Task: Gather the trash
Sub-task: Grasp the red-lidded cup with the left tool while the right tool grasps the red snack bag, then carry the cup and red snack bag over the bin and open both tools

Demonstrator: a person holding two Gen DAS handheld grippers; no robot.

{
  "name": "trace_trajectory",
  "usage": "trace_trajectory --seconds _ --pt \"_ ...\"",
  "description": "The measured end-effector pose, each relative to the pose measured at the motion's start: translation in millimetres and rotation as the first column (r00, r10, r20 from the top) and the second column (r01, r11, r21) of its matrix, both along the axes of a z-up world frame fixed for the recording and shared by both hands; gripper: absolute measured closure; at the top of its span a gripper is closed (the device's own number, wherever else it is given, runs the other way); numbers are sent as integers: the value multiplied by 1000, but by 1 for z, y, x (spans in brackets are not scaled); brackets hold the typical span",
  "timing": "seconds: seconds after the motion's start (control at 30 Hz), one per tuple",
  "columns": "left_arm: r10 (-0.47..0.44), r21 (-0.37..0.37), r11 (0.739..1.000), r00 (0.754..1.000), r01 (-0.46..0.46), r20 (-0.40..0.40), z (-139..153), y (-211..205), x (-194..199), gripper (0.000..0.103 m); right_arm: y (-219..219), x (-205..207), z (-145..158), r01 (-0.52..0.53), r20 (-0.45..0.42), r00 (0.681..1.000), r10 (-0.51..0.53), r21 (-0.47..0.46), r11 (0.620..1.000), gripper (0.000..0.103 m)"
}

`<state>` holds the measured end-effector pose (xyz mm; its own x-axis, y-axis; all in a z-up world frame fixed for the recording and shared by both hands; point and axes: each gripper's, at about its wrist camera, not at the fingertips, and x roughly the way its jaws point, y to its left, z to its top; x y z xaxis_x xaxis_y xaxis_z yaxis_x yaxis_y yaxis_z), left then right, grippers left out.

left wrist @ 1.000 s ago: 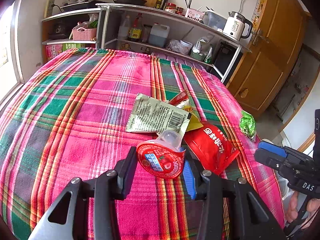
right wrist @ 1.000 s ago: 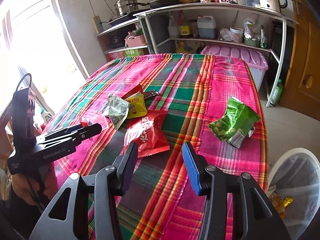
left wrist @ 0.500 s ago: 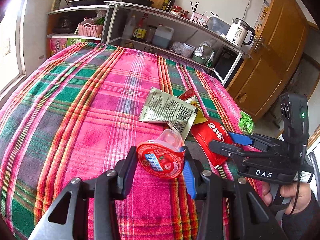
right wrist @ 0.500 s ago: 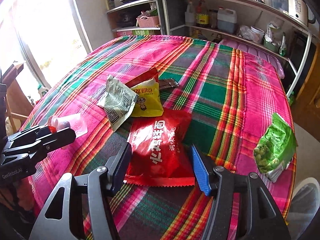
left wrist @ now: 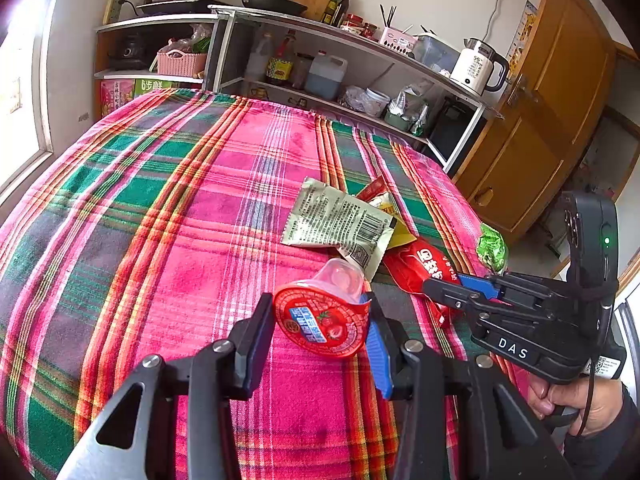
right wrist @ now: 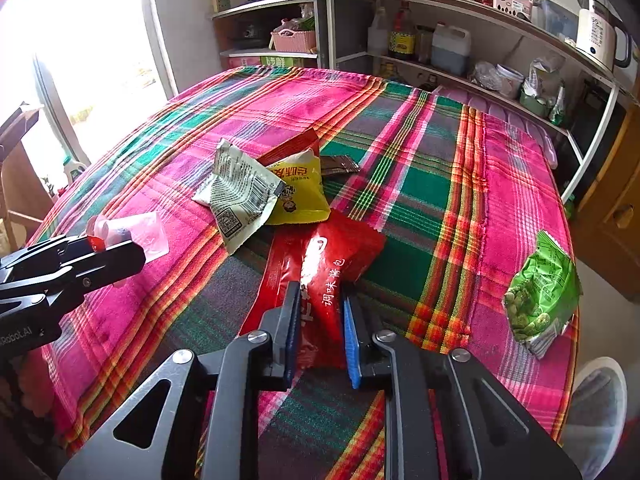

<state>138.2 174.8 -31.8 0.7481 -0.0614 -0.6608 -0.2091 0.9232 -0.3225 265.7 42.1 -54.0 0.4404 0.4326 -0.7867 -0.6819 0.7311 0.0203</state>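
Observation:
My left gripper (left wrist: 320, 320) is shut on a clear jelly cup with a red foil lid (left wrist: 322, 318), held above the plaid tablecloth (left wrist: 180, 240); the cup also shows in the right wrist view (right wrist: 132, 232). My right gripper (right wrist: 320, 312) has closed on the near end of a red sauce packet (right wrist: 328, 256), bunching it between the fingers; the packet shows in the left wrist view (left wrist: 420, 268) too. A whitish-green wrapper (right wrist: 240, 200), a yellow snack bag (right wrist: 298, 192), a small dark sachet (right wrist: 340, 165) and a green pea bag (right wrist: 540, 292) lie on the cloth.
A white trash bin (right wrist: 596, 408) with a liner stands on the floor at the table's right corner. Kitchen shelves (right wrist: 460, 24) with bottles and a kettle run behind the table. A wooden cabinet (left wrist: 560, 120) stands at the right.
My right gripper moved forward onto the red packet and closed on it, crumpling its near end. My left gripper still holds the jelly cup, nearly unmoved.

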Motion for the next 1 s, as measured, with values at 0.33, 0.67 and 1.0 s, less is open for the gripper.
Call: trace_trajectory --seconds 0.33,0.67,1.0 --pt "-13 24 1000 1000 12 24 10 -11 -9 58 -23 -22 13 27 -10 1000 -26 80 996 90" --pt "-70 36 997 995 67 66 27 -41 -19 58 -71 -52 36 101 12 995 -104 159 982 90" --pt "-161 54 986 981 156 110 46 -90 -23 58 -127 -74 52 194 21 979 -204 226 955 90"
